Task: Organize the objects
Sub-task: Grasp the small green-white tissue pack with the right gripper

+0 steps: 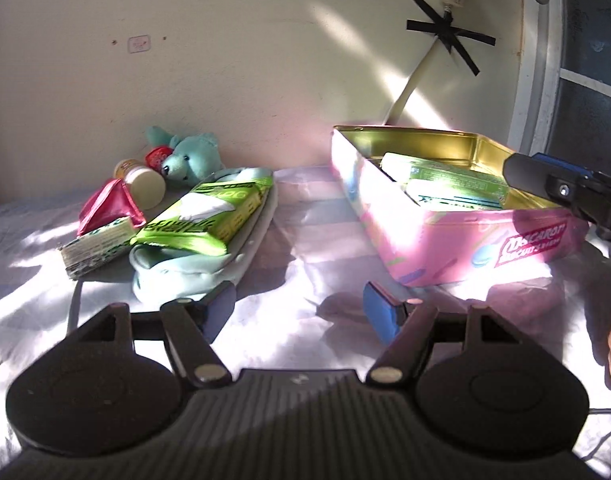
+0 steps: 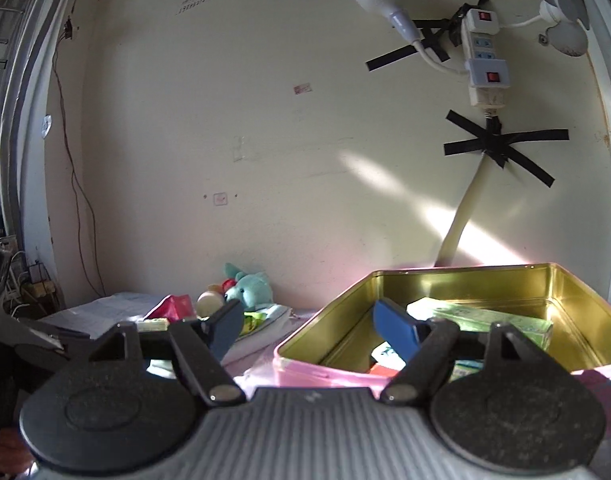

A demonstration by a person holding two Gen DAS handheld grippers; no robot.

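Biscuit tin, bed's right side: two green packs stowed. Left near wall: tissue pack, teddy, bottle, unsorted. Left gripper, right gripper: spread, empty.

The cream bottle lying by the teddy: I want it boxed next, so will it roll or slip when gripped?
The cream bottle lies on its side and looks round, so a nudge would probably roll it. Its smooth surface may slip between the pads. The soft, wrinkled sheet beneath it could slow any rolling.

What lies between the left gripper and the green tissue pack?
In the left wrist view, only the pale blue cloth under the green tissue pack separates it from the open left gripper.
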